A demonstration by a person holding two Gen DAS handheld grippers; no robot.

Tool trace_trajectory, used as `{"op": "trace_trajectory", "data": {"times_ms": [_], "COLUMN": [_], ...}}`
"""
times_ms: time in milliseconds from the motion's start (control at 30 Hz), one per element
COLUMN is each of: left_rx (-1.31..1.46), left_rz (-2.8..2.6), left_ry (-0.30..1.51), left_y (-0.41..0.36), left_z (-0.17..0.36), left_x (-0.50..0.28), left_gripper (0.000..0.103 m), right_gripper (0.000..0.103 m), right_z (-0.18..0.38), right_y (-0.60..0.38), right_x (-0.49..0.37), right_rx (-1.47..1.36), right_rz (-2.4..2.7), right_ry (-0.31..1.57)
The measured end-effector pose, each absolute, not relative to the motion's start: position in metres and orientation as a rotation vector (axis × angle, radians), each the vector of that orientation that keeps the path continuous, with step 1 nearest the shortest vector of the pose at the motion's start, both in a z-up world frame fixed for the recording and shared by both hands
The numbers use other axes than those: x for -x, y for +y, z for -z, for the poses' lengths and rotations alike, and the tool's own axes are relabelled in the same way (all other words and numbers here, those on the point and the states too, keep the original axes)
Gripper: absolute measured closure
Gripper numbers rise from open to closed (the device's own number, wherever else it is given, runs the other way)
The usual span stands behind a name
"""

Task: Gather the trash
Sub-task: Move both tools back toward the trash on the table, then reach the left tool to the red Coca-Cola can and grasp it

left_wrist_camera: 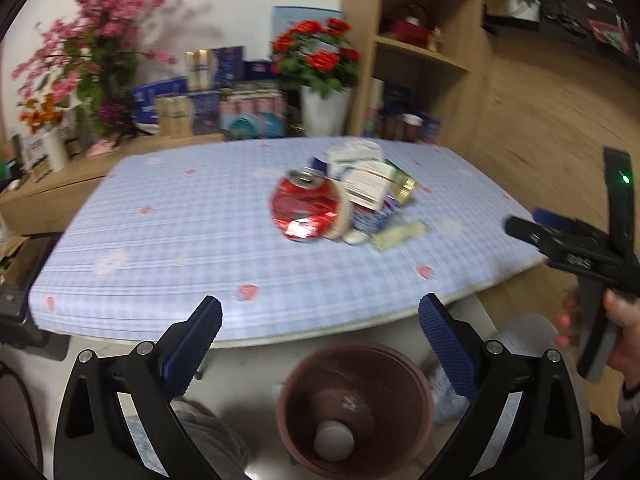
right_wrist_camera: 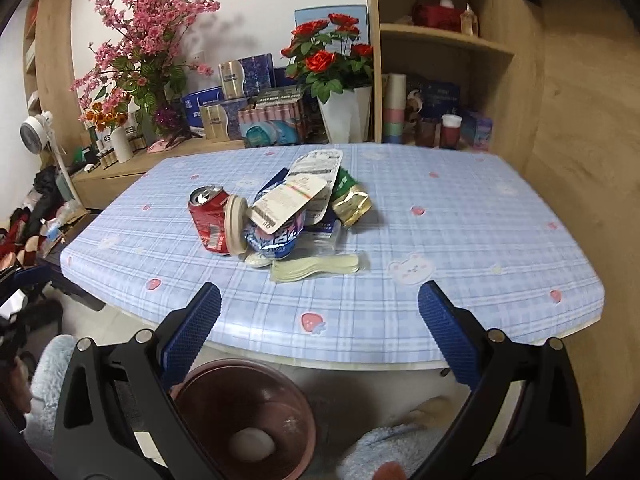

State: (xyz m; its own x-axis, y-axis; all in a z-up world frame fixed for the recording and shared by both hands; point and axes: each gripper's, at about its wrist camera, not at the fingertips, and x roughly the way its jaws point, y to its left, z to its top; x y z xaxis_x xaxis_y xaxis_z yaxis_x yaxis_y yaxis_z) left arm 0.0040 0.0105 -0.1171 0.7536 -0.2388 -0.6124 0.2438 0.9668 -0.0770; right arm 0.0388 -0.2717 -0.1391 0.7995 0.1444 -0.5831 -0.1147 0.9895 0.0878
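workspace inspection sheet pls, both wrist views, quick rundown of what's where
surface: table under a blue plaid cloth with strawberry prints.
job's things: red can lying on its side, touching a heap of wrappers; gold packet; pale plastic spoons; brown bin on the floor by the near edge, one white item inside.
clutter: nothing seen apart from the trash.
grippers: left gripper and right gripper both open, empty, short of the table.
cables: nothing seen.
surroundings: flower vases, boxes, wooden shelves.
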Motion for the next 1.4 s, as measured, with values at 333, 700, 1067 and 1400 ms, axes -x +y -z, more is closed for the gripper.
{"op": "trace_trajectory", "data": {"times_ms": [333, 700, 1067, 1400], "left_rx": [0.069, 0.000, -0.055, -0.186], "left_rz": [0.172, 0.208, 0.296, 0.503], "left_ry": [0.648, 0.645, 0.678, 0.711], "left_y": [0.044, 0.030, 0.038, 0.020], "left_z": [0.115, 0.117, 0.138, 0.184], "left_x": [-0.020, -0.038, -0.101, -0.186], "left_gripper": [0.007, 0.007, 0.007, 0.015], "right_gripper": [0.006, 0.006, 0.006, 0.006], "right_z": [0.146, 0.164, 0.187, 0.210], "right_y": [-0.276, -0.281, -0.280, -0.269], "right_x": [-0.042, -0.057, -0.086, -0.130], "right_rx": [-0.054, -0.084, -0.040, 0.001], "right_rz": [-0.106, -0.110, -0.077, -0.085], "right_ry": [0.644, 0.708, 0.793, 0.868]}}
